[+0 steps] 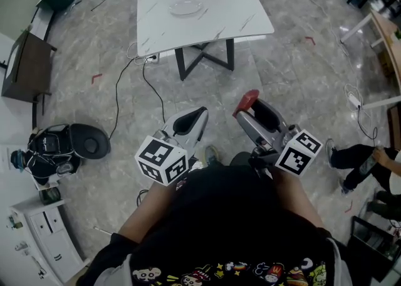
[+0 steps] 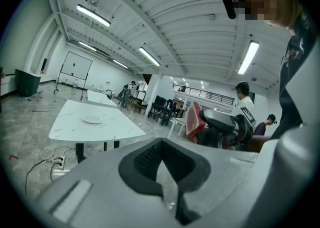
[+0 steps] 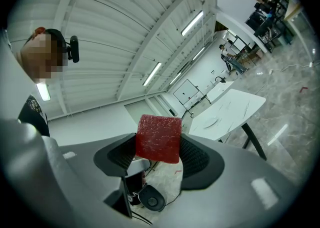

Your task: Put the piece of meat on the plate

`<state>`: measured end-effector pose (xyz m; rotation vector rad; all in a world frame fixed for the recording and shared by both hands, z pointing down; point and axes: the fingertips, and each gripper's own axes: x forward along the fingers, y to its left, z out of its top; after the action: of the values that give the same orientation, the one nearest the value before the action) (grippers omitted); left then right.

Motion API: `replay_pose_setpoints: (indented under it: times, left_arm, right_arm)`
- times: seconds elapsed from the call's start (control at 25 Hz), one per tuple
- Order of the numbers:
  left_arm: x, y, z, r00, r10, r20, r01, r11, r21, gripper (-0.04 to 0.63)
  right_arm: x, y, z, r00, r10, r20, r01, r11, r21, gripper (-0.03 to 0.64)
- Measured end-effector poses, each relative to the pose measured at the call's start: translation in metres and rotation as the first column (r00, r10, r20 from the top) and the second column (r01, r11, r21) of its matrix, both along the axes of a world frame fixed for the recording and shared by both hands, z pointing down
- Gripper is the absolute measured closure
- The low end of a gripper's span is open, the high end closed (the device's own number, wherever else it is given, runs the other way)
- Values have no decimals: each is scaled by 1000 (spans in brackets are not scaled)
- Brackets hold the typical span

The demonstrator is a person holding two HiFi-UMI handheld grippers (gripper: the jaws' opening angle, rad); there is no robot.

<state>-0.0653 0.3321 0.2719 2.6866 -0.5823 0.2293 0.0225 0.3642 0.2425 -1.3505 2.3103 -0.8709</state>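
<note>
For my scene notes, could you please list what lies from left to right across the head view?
A black bag, left gripper, right gripper shut on the piece of meat, a person's legs.

Person in a black shirt (image 1: 232,228) stands well back from a white marble-topped table (image 1: 213,21) on black crossed legs. A pale plate (image 1: 186,7) sits near the table's middle. Both grippers are held close to the body, pointing toward the table. The right gripper (image 1: 250,104) pinches a red piece of meat (image 1: 247,98) at its tips, over the stone floor and well apart from the plate. The left gripper (image 1: 193,120) is just beside it, marker cube (image 1: 161,160) facing up. A cable (image 1: 118,100) trails from a power strip (image 1: 149,59) by the table's edge toward a black bag (image 1: 53,150) at left. Another person's legs (image 1: 354,156) show at far right.
</note>
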Motion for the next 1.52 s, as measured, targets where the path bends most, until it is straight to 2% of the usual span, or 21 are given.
replay_pose_setpoints:
  times: [0.48, 1.04, 1.52]
  left_arm:
    - [-4, -29, 8, 1000, -7, 7, 7, 1000, -6, 595]
    - [22, -81, 25, 997, -72, 42, 74, 996, -45, 595]
    - [58, -130, 33, 997, -57, 57, 61, 995, -74, 595]
  right_arm:
    - [-1, -26, 7, 1000, -12, 15, 12, 1000, -10, 322]
    - [31, -89, 27, 997, -64, 34, 66, 996, -55, 322]
    - [61, -140, 34, 997, -75, 33, 77, 994, -78, 322]
